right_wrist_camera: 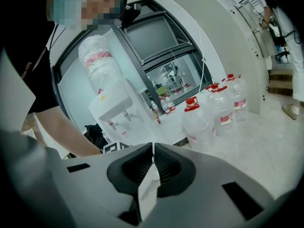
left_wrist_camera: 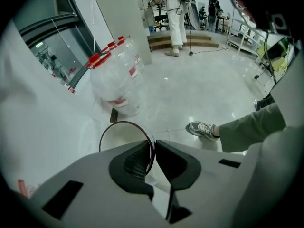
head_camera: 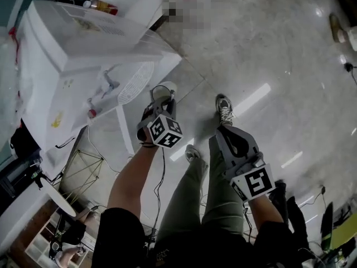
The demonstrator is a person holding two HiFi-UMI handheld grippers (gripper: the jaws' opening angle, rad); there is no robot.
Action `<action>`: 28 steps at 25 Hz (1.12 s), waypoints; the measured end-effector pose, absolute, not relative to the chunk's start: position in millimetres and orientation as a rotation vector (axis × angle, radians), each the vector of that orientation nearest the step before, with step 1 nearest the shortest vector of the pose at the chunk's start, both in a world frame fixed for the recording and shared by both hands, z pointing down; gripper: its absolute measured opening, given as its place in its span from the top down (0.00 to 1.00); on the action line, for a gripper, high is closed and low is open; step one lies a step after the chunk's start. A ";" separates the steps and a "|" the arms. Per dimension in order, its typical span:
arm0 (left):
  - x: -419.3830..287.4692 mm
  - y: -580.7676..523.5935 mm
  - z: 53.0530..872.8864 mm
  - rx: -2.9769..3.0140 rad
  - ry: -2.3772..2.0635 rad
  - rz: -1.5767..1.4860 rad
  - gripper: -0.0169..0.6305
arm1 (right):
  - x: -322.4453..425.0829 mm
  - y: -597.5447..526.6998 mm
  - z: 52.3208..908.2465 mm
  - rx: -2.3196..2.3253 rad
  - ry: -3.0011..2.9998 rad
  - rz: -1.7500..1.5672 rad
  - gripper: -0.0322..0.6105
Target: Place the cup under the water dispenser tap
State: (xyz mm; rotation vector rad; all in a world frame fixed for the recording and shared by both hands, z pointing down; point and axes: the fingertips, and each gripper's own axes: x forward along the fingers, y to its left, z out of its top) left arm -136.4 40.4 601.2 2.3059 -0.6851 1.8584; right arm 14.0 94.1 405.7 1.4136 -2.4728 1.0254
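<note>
My left gripper [head_camera: 161, 97] is shut on the rim of a clear plastic cup [head_camera: 163, 89], which it holds out in front of the white water dispenser [head_camera: 83, 54]. In the left gripper view the pads [left_wrist_camera: 142, 158] pinch the cup's wall, and its round rim [left_wrist_camera: 124, 125] stands to their left. The dispenser's taps [head_camera: 110, 84] stick out above a grilled drip tray [head_camera: 135, 82], left of the cup. My right gripper [head_camera: 226, 130] hangs over the floor to the right, shut with nothing in it [right_wrist_camera: 153, 158]. The right gripper view shows the dispenser [right_wrist_camera: 111, 106] farther off.
Large water bottles with red caps [left_wrist_camera: 118, 80] [right_wrist_camera: 199, 122] stand on the floor by the wall. The person's shoes [head_camera: 224, 108] and legs are below the grippers. Another person in white [left_wrist_camera: 173, 13] stands far back. A round white table [head_camera: 58, 197] is at lower left.
</note>
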 end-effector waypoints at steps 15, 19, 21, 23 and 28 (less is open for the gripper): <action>-179.9 26.2 491.7 2.221 -0.798 1.855 0.89 | -5.5 97.3 345.9 1.221 -2.471 1.024 0.88; -181.7 1.6 490.2 2.208 -0.837 1.840 0.89 | -5.1 81.1 346.3 1.196 -2.495 0.995 0.88; -182.7 -9.8 492.9 2.205 -0.841 1.854 0.89 | -5.4 72.7 348.2 1.196 -2.507 0.989 0.88; -185.7 -19.2 497.7 2.199 -0.832 1.882 0.89 | -6.8 66.8 351.4 1.189 -2.508 0.987 0.88; -197.9 -36.0 509.1 2.150 -0.823 1.944 0.89 | -11.5 59.4 358.9 1.166 -2.506 0.992 0.88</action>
